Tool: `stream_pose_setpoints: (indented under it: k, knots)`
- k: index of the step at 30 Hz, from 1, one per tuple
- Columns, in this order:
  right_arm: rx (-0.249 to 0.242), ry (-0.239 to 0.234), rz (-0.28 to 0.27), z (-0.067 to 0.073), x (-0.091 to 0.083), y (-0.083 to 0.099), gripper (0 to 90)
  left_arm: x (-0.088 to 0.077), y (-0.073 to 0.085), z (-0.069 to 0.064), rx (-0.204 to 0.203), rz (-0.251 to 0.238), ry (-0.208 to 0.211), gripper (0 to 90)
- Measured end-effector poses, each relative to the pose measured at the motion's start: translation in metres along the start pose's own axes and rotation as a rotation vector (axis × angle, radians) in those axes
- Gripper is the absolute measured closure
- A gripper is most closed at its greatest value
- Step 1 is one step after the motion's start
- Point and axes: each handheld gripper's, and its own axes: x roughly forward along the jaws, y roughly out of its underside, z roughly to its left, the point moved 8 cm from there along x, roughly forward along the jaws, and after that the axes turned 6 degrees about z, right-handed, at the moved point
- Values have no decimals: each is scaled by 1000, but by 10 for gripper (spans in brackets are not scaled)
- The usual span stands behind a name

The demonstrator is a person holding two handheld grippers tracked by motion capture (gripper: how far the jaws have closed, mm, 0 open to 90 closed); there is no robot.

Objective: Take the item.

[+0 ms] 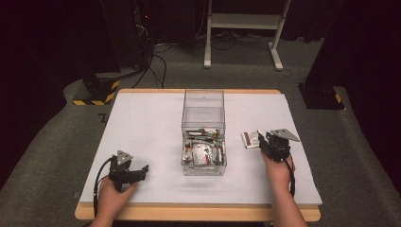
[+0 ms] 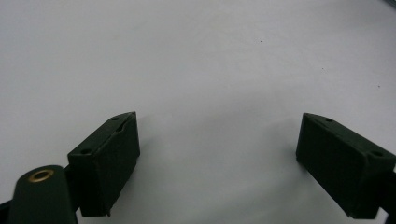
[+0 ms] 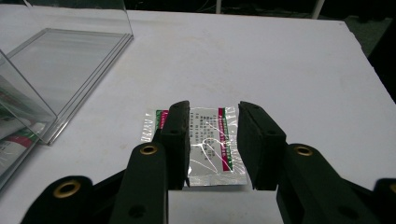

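Observation:
A clear plastic box (image 1: pixel 203 101) stands at the table's middle, with several foil sachets (image 1: pixel 203 152) lying in its near end. One more foil sachet (image 1: pixel 249 138) with red and green stripes lies flat on the white table to the right of the box. My right gripper (image 1: pixel 261 138) is at that sachet. In the right gripper view the sachet (image 3: pixel 212 140) lies between the partly spread jaws of the right gripper (image 3: pixel 214 109), and the pads do not press on it. My left gripper (image 1: pixel 142 171) rests at the front left, and the left gripper (image 2: pixel 219 121) stands wide open over bare table.
The white table top (image 1: pixel 142 123) has a wooden edge along the front. In the right gripper view the box wall (image 3: pixel 70 60) rises at the left. Behind the table are a white desk frame (image 1: pixel 246 21), cables and a stand base with yellow-black stripes (image 1: pixel 97 92).

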Motion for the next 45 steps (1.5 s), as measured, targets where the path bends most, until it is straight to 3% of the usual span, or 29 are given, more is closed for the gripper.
stream_pose_setpoints:
  k: [6, 11, 19, 32, 45]
  knots:
    - [8, -16, -13, 4, -5, -2, 606, 0, 0, 0, 1, 0, 0, 137]
    - [2, -40, -17, 14, -10, -3, 510, 0, 0, 0, 0, 0, 0, 137]
    - [-38, -60, -15, 34, -17, -1, 425, 0, 0, 0, 1, 0, 0, 137]
    - [-88, -88, -10, 62, -27, 8, 364, 0, 0, 0, 5, 3, 0, 137]
    - [-124, -112, 100, 80, -19, 44, 322, 0, 0, 0, 6, 3, -1, 137]
